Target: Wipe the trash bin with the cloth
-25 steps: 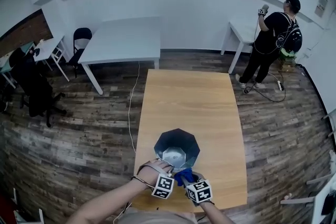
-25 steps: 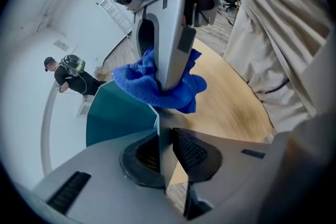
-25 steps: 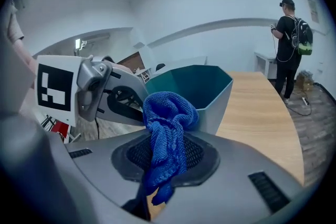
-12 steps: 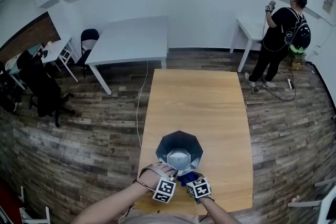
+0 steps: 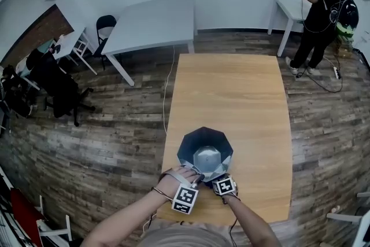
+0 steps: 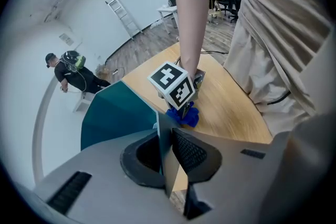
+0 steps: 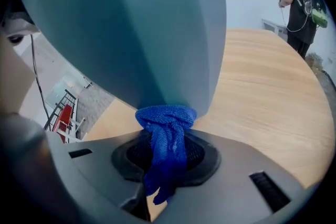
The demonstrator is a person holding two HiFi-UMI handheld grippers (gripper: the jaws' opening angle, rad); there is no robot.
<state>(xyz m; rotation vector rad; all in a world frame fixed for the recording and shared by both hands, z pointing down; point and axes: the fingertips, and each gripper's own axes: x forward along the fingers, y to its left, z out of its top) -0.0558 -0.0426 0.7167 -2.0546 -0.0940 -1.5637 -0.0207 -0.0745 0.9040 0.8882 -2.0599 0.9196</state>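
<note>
A dark teal faceted trash bin [image 5: 205, 152] stands upright near the front edge of the wooden table [image 5: 243, 95]. My left gripper [image 5: 194, 181] is shut on the near rim of the bin; in the left gripper view the thin bin wall [image 6: 167, 165] runs between its jaws. My right gripper [image 7: 165, 160] is shut on a bunched blue cloth [image 7: 167, 131], which presses against the bin's outer wall [image 7: 136, 29] low on its near side. The left gripper view shows the right gripper's marker cube [image 6: 173, 84] with the cloth [image 6: 184, 115] below it, just above the tabletop.
The person's two forearms [image 5: 139, 214] reach in from the bottom edge. A white table [image 5: 153, 23] and a black chair [image 5: 105, 26] stand behind. Another person [image 5: 324, 0] stands at the back right by a white desk. A cable [image 5: 167, 87] runs along the floor.
My right gripper has sunk along the bin's near side with the cloth, which no longer shows in the head view. The left gripper has stayed on the rim.
</note>
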